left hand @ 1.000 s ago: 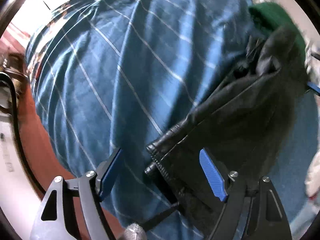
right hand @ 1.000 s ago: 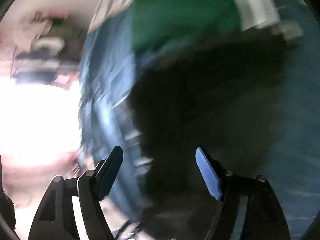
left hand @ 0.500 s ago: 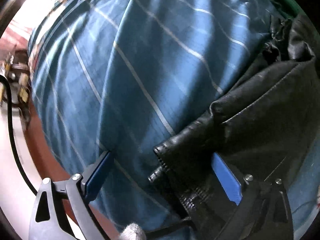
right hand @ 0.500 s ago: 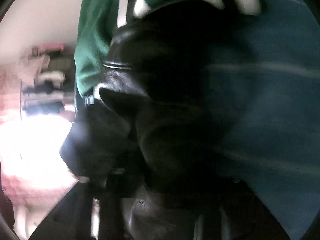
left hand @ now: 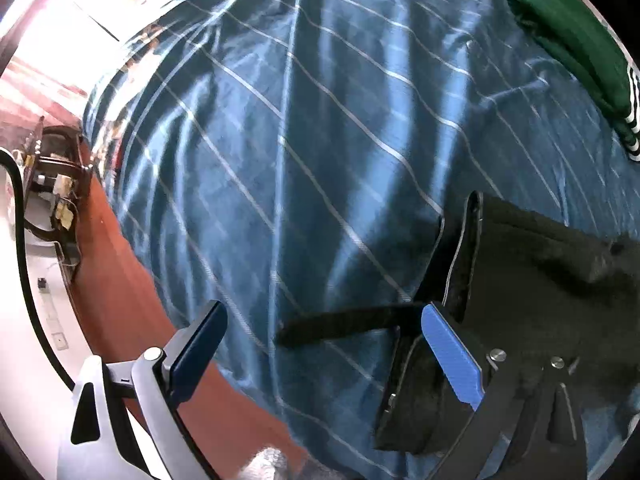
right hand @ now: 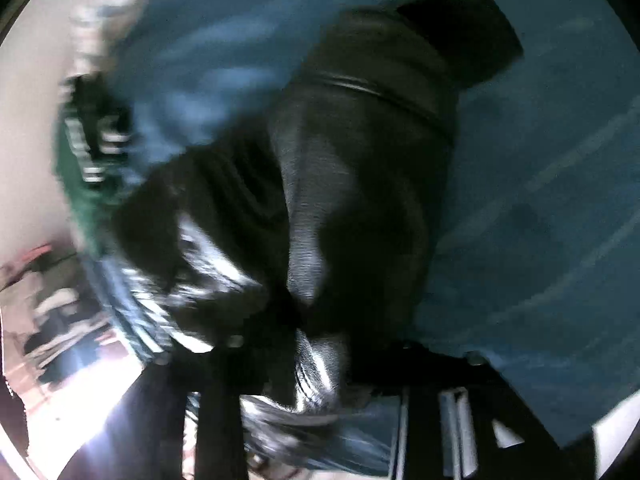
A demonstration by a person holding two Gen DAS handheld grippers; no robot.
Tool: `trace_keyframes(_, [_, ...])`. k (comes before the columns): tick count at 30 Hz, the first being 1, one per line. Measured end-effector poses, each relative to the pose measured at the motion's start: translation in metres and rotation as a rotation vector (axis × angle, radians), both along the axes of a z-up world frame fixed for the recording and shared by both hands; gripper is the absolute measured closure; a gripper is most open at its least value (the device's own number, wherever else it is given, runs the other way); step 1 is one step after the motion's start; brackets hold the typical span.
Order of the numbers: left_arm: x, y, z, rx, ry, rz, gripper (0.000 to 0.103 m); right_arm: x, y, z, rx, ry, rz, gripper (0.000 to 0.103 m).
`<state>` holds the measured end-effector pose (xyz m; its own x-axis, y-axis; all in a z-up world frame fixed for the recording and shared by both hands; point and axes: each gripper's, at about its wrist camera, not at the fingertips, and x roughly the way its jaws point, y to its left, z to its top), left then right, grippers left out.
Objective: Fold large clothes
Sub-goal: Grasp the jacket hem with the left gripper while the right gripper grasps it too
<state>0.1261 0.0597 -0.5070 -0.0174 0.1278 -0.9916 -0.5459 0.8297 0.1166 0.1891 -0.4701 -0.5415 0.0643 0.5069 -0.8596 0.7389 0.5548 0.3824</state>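
Observation:
A black leather jacket lies on a bed with a blue striped cover, at the lower right of the left wrist view. My left gripper is open and empty above the cover, its right finger beside the jacket's edge. A thin black strap of the jacket crosses between the fingers. In the blurred right wrist view my right gripper is shut on a bunch of the jacket, which hangs up and away from it. The fingertips are hidden by the leather.
A folded green garment with white stripes lies at the bed's far right; it also shows in the right wrist view. The bed's edge drops to a red floor at left, with a black cable and clutter there.
My right gripper has closed on the jacket and lifted it. The jacket has slid right, out from between my left fingers. My left gripper stays open.

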Motion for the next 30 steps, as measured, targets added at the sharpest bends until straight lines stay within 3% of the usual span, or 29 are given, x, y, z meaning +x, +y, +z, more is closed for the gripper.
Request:
trace_keyframes(1, [0.004,-0.002,-0.002,-0.013,-0.002,0.004,0.002,-0.004,-0.006,-0.003,0.006,0.015,0.007,0.046])
trace_keyframes(2, [0.009,0.0,-0.002,-0.021,-0.009,0.005,0.002,-0.008,-0.009,0.001,-0.008,0.033,0.022,0.044])
trace_keyframes(7, [0.038,-0.023,-0.005,-0.043,-0.062,-0.022,0.003,-0.006,-0.008,0.058,-0.163,-0.044,0.162,0.044])
trace_keyframes(10, [0.058,-0.039,-0.017,-0.074,-0.073,-0.056,0.003,0.019,0.015,0.087,-0.177,-0.132,0.251,0.044])
trace_keyframes(15, [0.073,-0.048,-0.039,-0.047,-0.045,-0.08,0.003,0.103,0.088,0.073,-0.043,-0.283,0.435,0.047])
trace_keyframes(16, [0.073,-0.046,-0.037,-0.037,-0.048,-0.076,0.003,0.116,0.1,0.069,-0.05,-0.296,0.459,0.056])
trace_keyframes(19, [0.066,-0.044,-0.026,-0.029,-0.062,-0.065,0.003,0.159,0.134,0.026,-0.195,-0.228,0.538,0.057])
trace_keyframes(21, [0.056,-0.037,-0.015,-0.033,-0.075,-0.041,0.003,0.174,0.135,-0.003,-0.22,-0.124,0.483,0.055])
trace_keyframes(23, [0.045,-0.029,-0.006,-0.063,-0.098,-0.009,0.004,0.181,0.133,0.002,-0.211,-0.097,0.451,0.054])
trace_keyframes(30, [0.054,-0.037,-0.02,-0.251,-0.18,0.027,0.006,0.152,0.089,0.044,-0.08,-0.176,0.378,0.054])
